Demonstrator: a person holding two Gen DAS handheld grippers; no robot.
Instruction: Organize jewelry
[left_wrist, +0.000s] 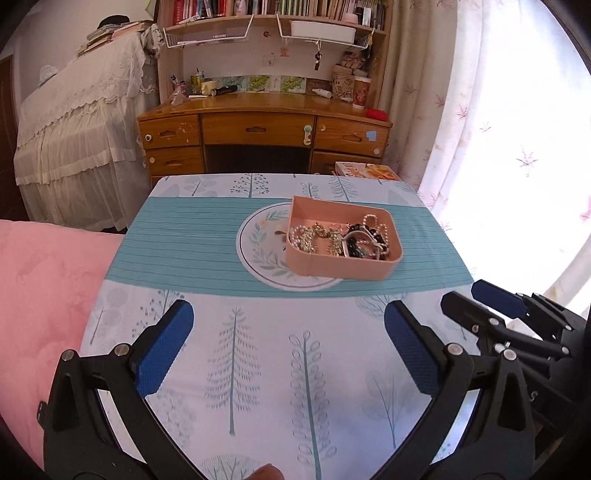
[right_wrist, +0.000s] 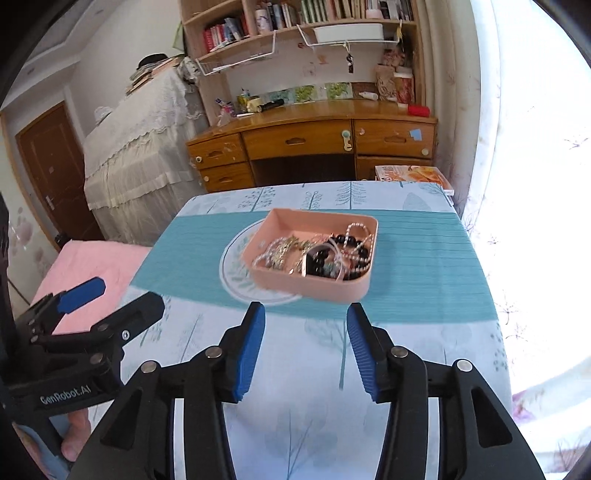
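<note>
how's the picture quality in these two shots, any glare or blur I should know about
Left wrist view: the curtained window blows out white at right; the pink tray stays sharp. Right wrist view: the same window glare, plus slight motion blur on the tray and plate. Both bend straight edges, fisheye-style.

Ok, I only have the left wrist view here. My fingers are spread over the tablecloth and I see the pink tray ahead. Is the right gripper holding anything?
Observer: No. The right gripper is open and empty, short of the pink tray.
Operator: Is it lined up with the tray?
Observer: Roughly; in its view the tray's near wall sits just beyond the gap between its fingers.
Operator: Anything at the room's left I can't see?
Observer: A brown door, past the lace-covered furniture.
</note>
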